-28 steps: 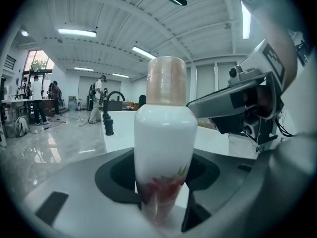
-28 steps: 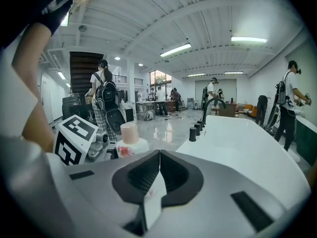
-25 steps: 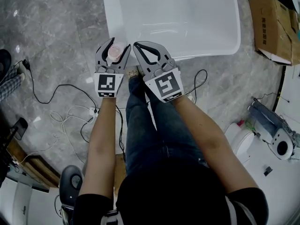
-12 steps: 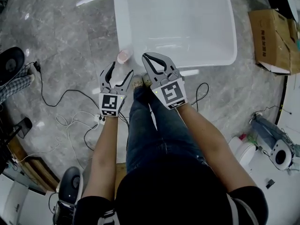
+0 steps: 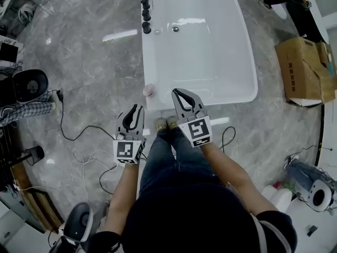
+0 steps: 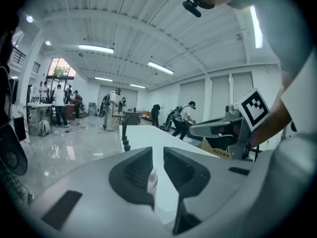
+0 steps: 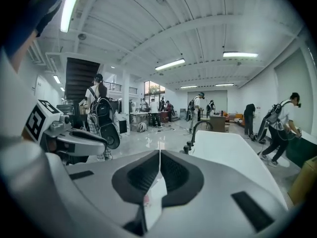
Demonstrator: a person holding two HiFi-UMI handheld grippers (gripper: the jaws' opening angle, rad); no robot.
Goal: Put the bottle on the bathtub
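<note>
A small pinkish bottle [image 5: 149, 90] stands upright on the near left corner of the white bathtub's rim [image 5: 158, 101]. My left gripper [image 5: 138, 108] hangs over the floor just short of the tub, apart from the bottle. It is open by a narrow gap with nothing in it. In the left gripper view [image 6: 158, 150] the bottle [image 6: 152, 180] shows through that gap, further off. My right gripper [image 5: 176, 91] is at the tub's near edge, to the right of the bottle. It is shut and empty, and its jaws meet at the tips in the right gripper view [image 7: 159, 152].
A black faucet [image 5: 146, 9] stands on the tub's far left rim. A cardboard box [image 5: 305, 70] lies on the floor to the right, and cables [image 5: 79, 146] trail on the left. The person's shoes [image 5: 166, 124] are close to the tub. Several people stand far off in the hall.
One second ago my left gripper was round the bottle. It has since let go and drawn back, its jaws narrowing. The person has stepped back, so both grippers are further from the tub.
</note>
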